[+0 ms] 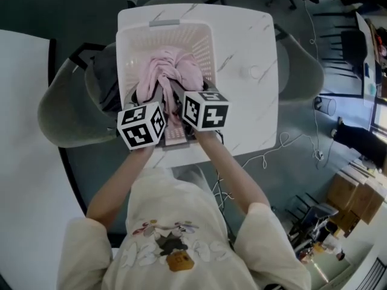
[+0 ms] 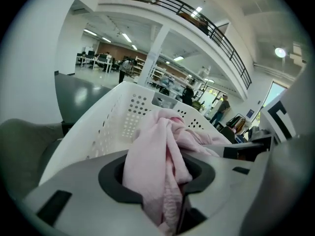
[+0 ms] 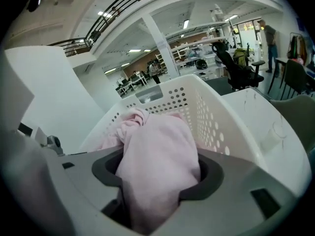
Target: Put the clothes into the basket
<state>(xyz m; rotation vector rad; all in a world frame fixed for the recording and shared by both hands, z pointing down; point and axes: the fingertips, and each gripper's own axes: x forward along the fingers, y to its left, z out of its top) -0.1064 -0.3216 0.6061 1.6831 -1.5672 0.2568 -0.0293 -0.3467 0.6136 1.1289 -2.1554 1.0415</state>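
Our left claw point(image 2: 165, 178) and right claw point(image 3: 155, 181) are each gripping the pink garment point(image 1: 172, 71); we are holding it bunched inside the white basket point(image 1: 134, 44) standing on the counter point(image 1: 248, 38).

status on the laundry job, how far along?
Done: most of the pink garment sits within the walls of the white basket. In hand: the left gripper and right gripper each pinch a fold of it at the basket's near end. Left: let go and pull both grippers out. No other clothes show on the table.
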